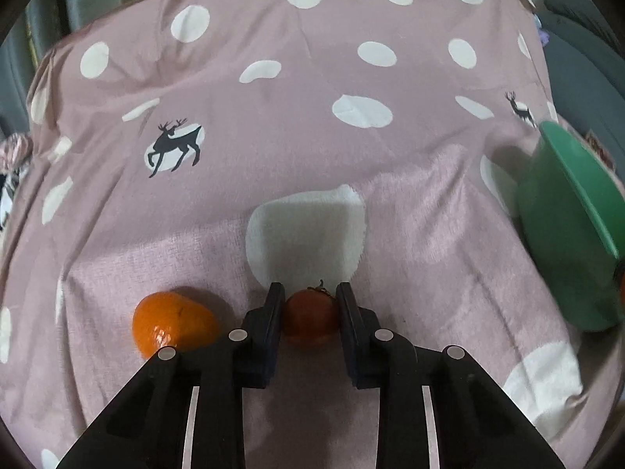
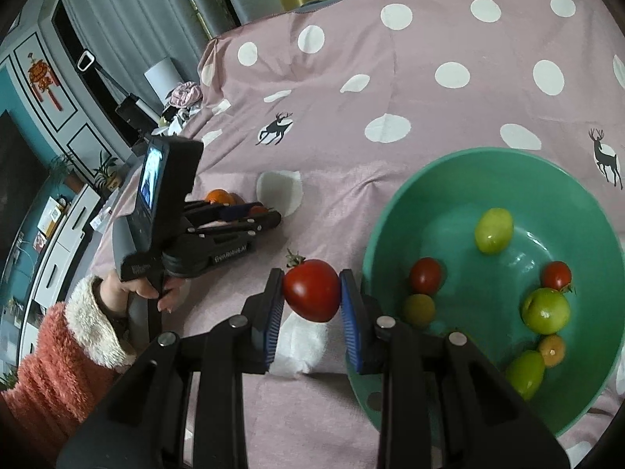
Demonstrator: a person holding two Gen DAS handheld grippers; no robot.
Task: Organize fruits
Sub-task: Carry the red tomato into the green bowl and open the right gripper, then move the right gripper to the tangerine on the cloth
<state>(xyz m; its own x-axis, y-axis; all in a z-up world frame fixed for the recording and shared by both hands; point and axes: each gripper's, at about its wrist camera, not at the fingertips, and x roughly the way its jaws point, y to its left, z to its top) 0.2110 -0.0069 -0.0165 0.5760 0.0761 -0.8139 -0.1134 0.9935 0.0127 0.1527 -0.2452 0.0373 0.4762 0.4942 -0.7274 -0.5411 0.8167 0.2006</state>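
In the left wrist view my left gripper (image 1: 310, 293) is shut on a small dark-orange fruit with a stem (image 1: 311, 317), low over the pink dotted cloth (image 1: 312, 117). An orange mandarin (image 1: 174, 322) lies on the cloth just left of it. In the right wrist view my right gripper (image 2: 311, 278) is shut on a red tomato (image 2: 312, 290), held above the cloth beside the left rim of the green bowl (image 2: 390, 203). The bowl holds several small red, green and orange fruits (image 2: 546, 310). The left gripper (image 2: 234, 221) shows there too, with the mandarin (image 2: 218, 196) behind it.
The green bowl stands at the right edge of the left wrist view (image 1: 566, 234). The cloth-covered table ends at the far side, with curtains (image 2: 136, 11) and cabinets (image 2: 43, 90) beyond. The person's hand and fuzzy sleeve (image 2: 78, 336) are at the left.
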